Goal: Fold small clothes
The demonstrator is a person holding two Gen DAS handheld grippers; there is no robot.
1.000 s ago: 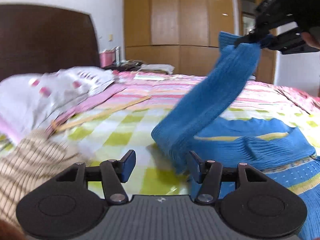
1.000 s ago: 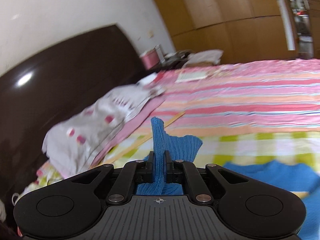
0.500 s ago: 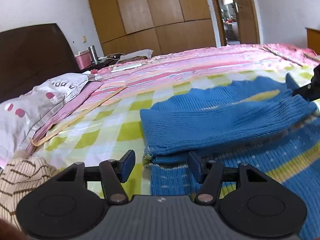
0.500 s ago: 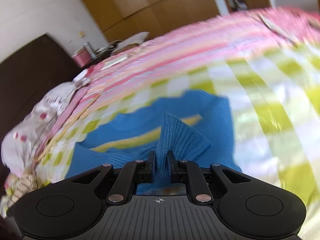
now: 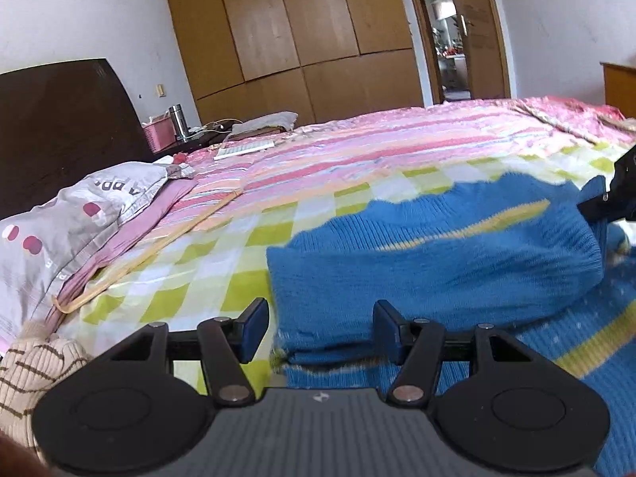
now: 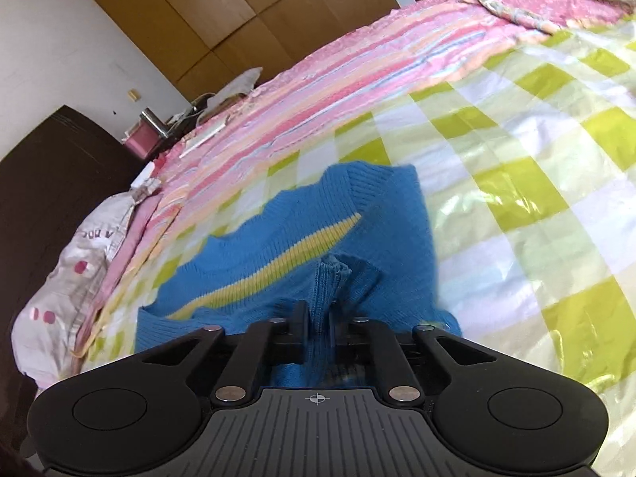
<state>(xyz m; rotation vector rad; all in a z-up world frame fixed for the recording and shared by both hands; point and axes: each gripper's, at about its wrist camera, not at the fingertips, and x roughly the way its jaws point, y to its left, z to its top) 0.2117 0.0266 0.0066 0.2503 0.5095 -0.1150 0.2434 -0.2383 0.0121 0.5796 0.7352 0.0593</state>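
Observation:
A small blue knit sweater (image 5: 437, 254) with yellow stripes lies on the checked bed cover, one sleeve folded across its body. My left gripper (image 5: 318, 324) is open, its jaws wide apart just above the sweater's near left edge, holding nothing. My right gripper (image 6: 318, 318) is shut on the sweater's sleeve cuff (image 6: 324, 290) and holds it low over the sweater's body (image 6: 278, 246). The right gripper also shows as a dark shape at the right edge of the left wrist view (image 5: 620, 194).
A grey spotted pillow (image 5: 59, 222) and a dark headboard (image 5: 59, 119) are at the left. A beige striped knit garment (image 5: 28, 369) lies at the near left. A bedside table (image 5: 179, 135) with a flask and pink box stands beyond. Wardrobes and a doorway are behind.
My right gripper carried the sleeve from high in the air down across the sweater's body. The sleeve now lies folded over. My left gripper stayed open.

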